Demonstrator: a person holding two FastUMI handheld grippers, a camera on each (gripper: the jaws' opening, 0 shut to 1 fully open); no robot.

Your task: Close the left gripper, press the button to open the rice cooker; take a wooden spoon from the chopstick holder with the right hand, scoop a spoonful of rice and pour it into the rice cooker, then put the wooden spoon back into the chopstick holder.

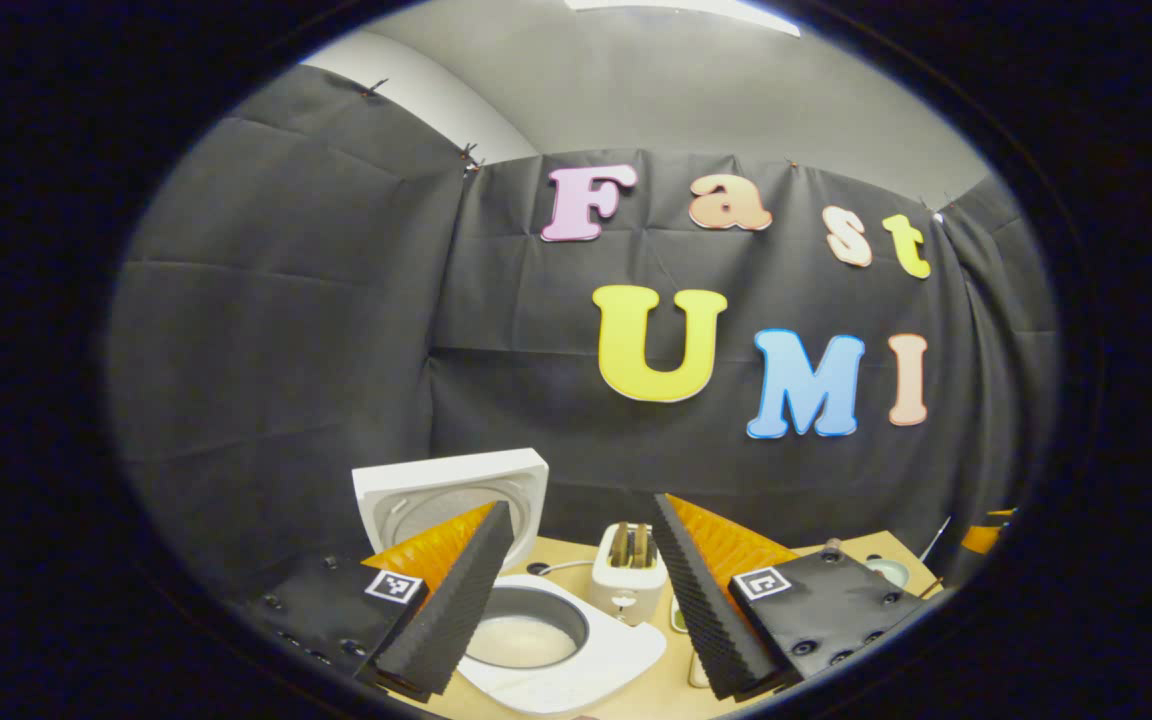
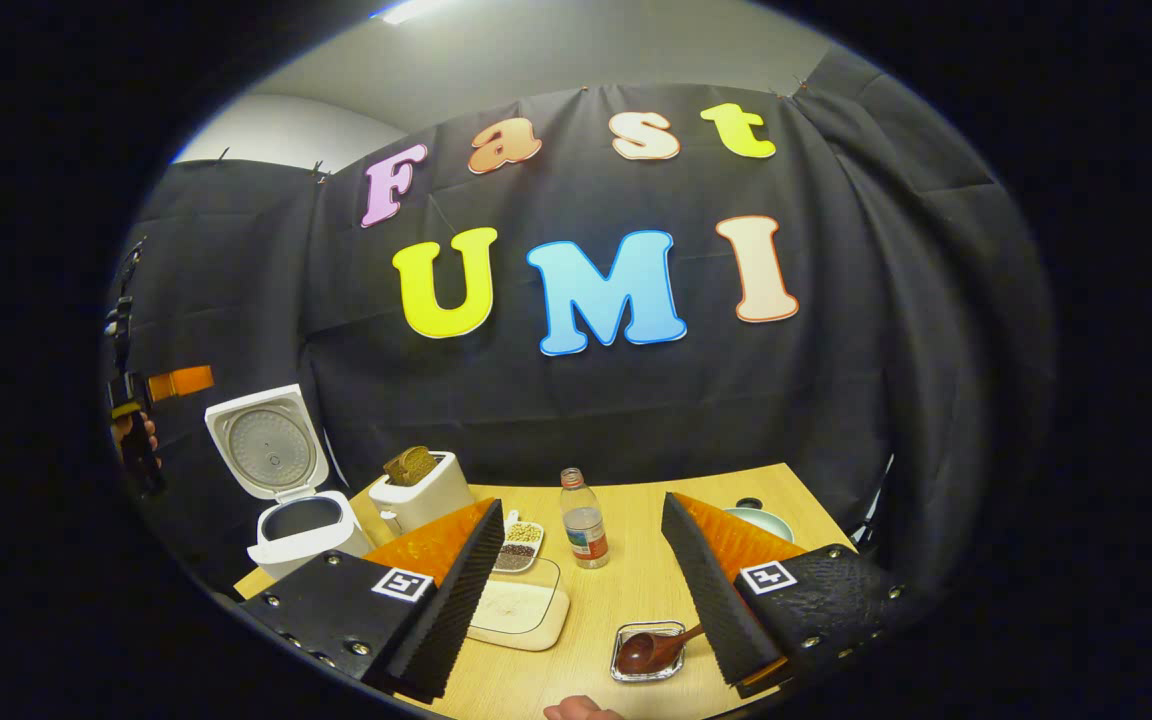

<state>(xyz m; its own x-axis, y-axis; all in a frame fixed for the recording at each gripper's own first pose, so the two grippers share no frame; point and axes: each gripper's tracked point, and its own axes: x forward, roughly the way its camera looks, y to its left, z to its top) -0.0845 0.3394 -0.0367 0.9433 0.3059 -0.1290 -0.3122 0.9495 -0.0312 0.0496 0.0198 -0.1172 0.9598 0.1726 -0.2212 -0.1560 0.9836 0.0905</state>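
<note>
On table (image 2: 626, 590), cooker (image 2: 298, 525) lid up, spoon (image 2: 648, 650) in perhaps metal holder (image 2: 648, 665), left gripper (image 1: 576, 590) and right gripper (image 2: 581, 590) both wide, holding nothing.

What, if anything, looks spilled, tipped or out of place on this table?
Nothing stands out. The rice cooker has its lid raised, the bottle stands upright, and the wooden spoon lies in a small tray, handle over the rim.

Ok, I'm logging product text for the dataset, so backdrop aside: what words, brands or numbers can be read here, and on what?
Bottle label: too small and blurred to read.
Square marker: a coded pattern, no words.
Rice cooker: no legible text.
Toaster: no legible text.
Nothing can be quoted.
</note>
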